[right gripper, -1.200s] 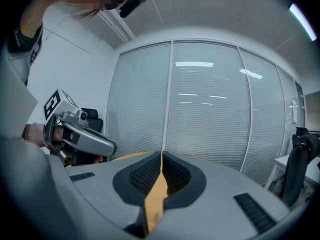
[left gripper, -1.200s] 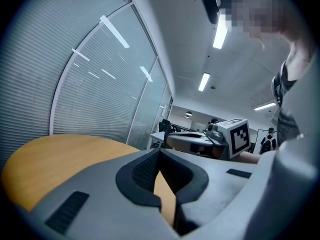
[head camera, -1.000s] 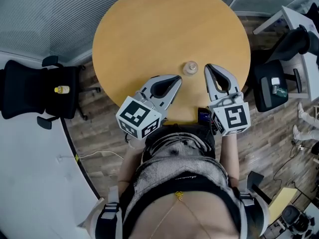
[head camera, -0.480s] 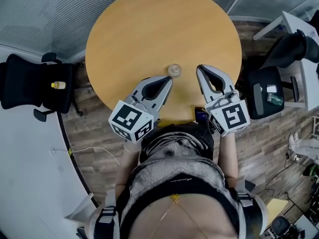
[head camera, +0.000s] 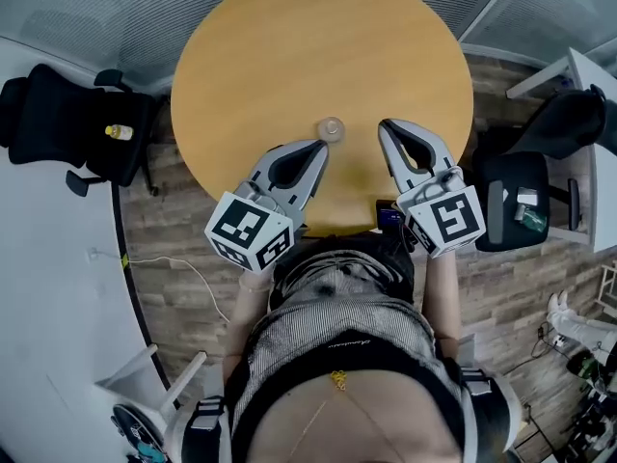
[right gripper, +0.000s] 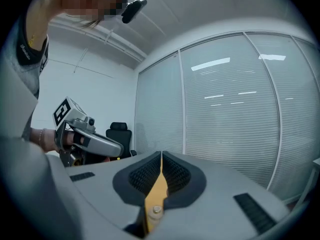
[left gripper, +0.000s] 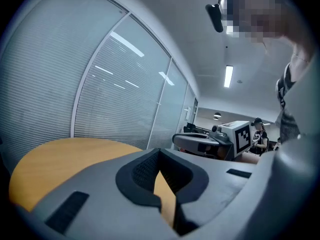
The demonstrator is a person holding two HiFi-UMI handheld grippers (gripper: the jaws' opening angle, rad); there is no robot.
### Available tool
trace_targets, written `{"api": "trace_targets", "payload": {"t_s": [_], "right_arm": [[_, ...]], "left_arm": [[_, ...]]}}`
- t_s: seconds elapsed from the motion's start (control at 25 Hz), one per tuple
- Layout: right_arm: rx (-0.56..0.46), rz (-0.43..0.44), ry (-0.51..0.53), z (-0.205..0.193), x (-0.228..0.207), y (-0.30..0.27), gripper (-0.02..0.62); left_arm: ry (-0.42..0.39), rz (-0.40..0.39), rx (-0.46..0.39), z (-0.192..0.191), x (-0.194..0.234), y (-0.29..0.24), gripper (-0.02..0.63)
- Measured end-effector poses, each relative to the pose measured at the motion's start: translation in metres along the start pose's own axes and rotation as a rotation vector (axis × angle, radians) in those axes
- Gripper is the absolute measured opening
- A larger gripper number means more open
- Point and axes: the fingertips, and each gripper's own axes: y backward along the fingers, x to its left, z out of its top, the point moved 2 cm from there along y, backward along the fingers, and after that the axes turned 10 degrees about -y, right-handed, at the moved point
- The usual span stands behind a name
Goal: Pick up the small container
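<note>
Standing upright on the round wooden table [head camera: 251, 56], the small container [head camera: 331, 128] is a clear, round pot seen from above, on the half of the tabletop nearer the person. It sits between the two grippers' tips, just beside the tip of the left gripper [head camera: 320, 145] and a little further from the right gripper [head camera: 387, 125]; neither holds it.

Both tongs are pressed together with nothing between the pads. In the left gripper view the ribbed black pads [left gripper: 145, 171] meet at the tip and only the yellow tabletop shows through the slit behind them. In the right gripper view the pads [right gripper: 176, 173] close the same way on a thin strip of table. Each gripper points forward over the table's near edge, and the marker cubes [head camera: 249, 231] [head camera: 448, 218] sit back by the person's hands.

A black office chair [head camera: 67, 123] stands left of the table with a small yellow bottle [head camera: 118, 132] on its seat. Another black chair [head camera: 506, 196] stands to the right. Wood-plank flooring [head camera: 183, 249] lies underneath, and blind-covered glass partitions [right gripper: 235, 119] close the room behind.
</note>
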Motion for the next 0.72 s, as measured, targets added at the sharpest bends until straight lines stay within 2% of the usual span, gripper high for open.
{"api": "trace_targets", "payload": {"t_s": [0.36, 0.56, 0.72], "right_arm": [[-0.022, 0.064, -0.034, 0.005, -0.011, -0.009, 0.023], [-0.03, 0.043, -0.044, 0.006, -0.007, -0.019, 0.023], [-0.03, 0.015, -0.05, 0.003, -0.005, -0.021, 0.023]], "left_arm": [[0.014, 0.06, -0.006, 0.0, 0.0, -0.007, 0.002], [0.007, 0.061, -0.001, 0.001, 0.018, -0.002, 0.002], [0.001, 0.023, 0.005, 0.001, 0.022, -0.003, 0.002]]}}
